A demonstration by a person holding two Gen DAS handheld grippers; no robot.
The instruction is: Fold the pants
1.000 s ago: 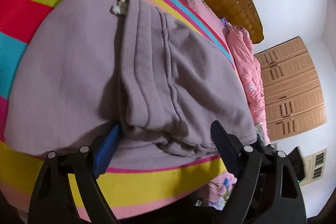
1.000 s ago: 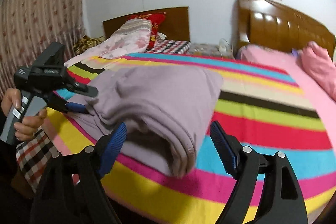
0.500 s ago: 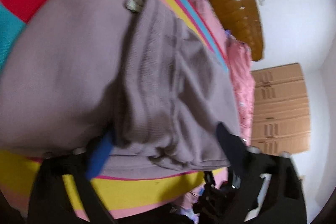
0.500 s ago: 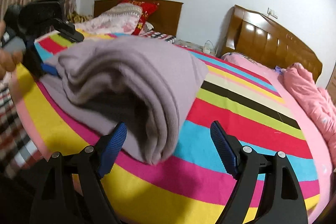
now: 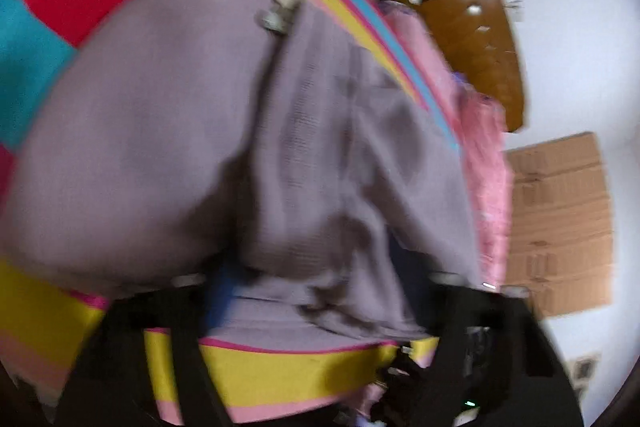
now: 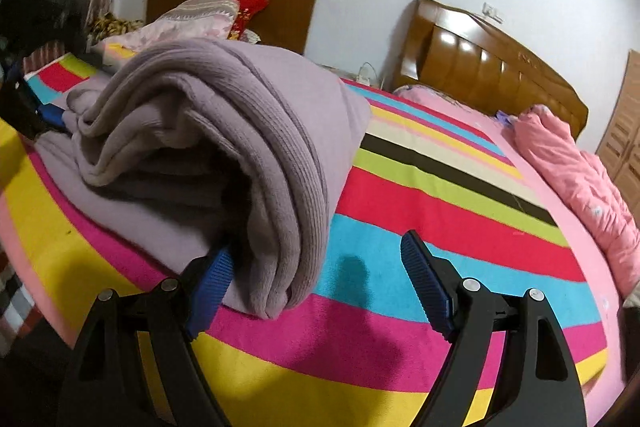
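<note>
Right of the pants the striped bedspread lies bare; the pink quilt bounds it beyond

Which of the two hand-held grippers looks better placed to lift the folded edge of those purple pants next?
Left, probably. The left gripper has just been closing, with a bunch of the purple pants between its fingers. The right gripper stands wide open, only one pad beside the folded edge.

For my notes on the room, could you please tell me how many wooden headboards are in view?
2. A dark brown flat wooden headboard stands against the far wall behind the pillows; a glossy curved panelled wooden headboard stands to its right, behind the pink bedding. Others may lie out of frame.
</note>
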